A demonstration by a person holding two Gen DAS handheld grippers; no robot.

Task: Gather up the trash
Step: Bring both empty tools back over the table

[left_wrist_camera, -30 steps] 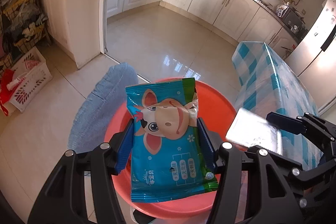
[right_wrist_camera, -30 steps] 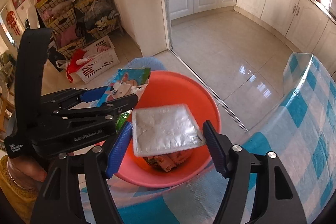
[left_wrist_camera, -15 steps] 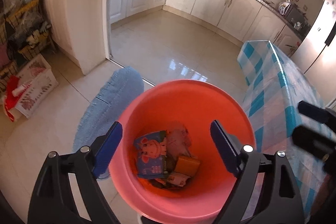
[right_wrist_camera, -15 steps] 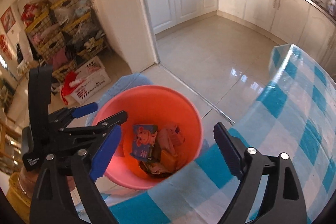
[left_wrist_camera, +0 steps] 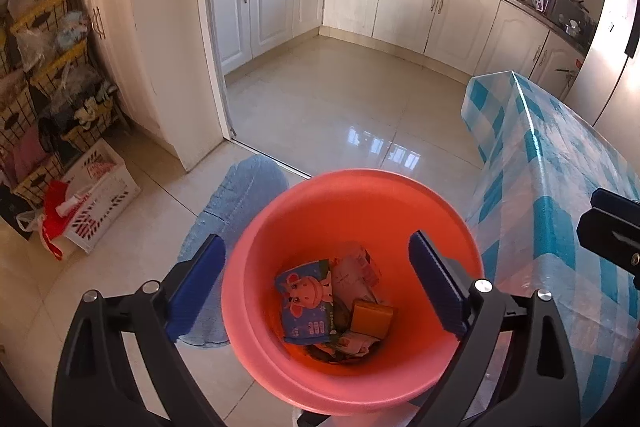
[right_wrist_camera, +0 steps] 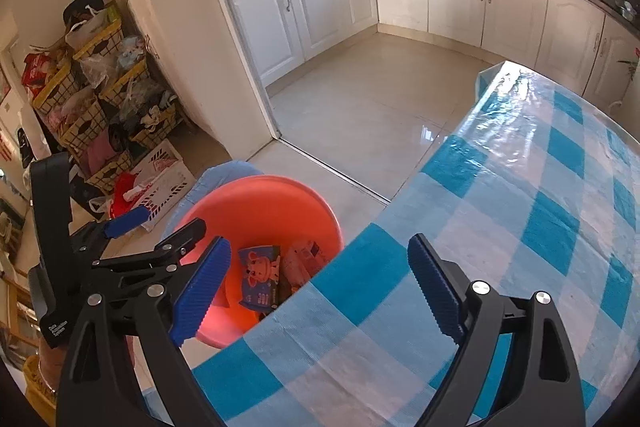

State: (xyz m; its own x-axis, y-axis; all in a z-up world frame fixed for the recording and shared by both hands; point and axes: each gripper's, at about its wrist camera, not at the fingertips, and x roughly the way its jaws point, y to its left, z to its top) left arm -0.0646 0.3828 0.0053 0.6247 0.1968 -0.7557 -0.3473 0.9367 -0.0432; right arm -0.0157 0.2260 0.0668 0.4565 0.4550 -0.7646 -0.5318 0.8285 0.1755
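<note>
Here both grippers (left_wrist_camera: 316, 281) (right_wrist_camera: 320, 283) gape empty above a blue-checked table (right_wrist_camera: 520, 227) and glossy kitchen tiles (left_wrist_camera: 340, 99).

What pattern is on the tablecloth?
Blue-and-white checks on the tablecloth, clearest in the right wrist view.

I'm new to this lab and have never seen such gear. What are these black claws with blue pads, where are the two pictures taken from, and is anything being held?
They are two hand-held grippers, one in each of a person's hands, each carrying a wide-angle camera looking along its fingers. One picture comes from the left gripper, above an orange bin holding a blue cartoon packet and other wrappers. The other comes from the right gripper, over a table with a blue checked cloth. Both grippers' jaws have just been opening, and neither holds anything.
</note>
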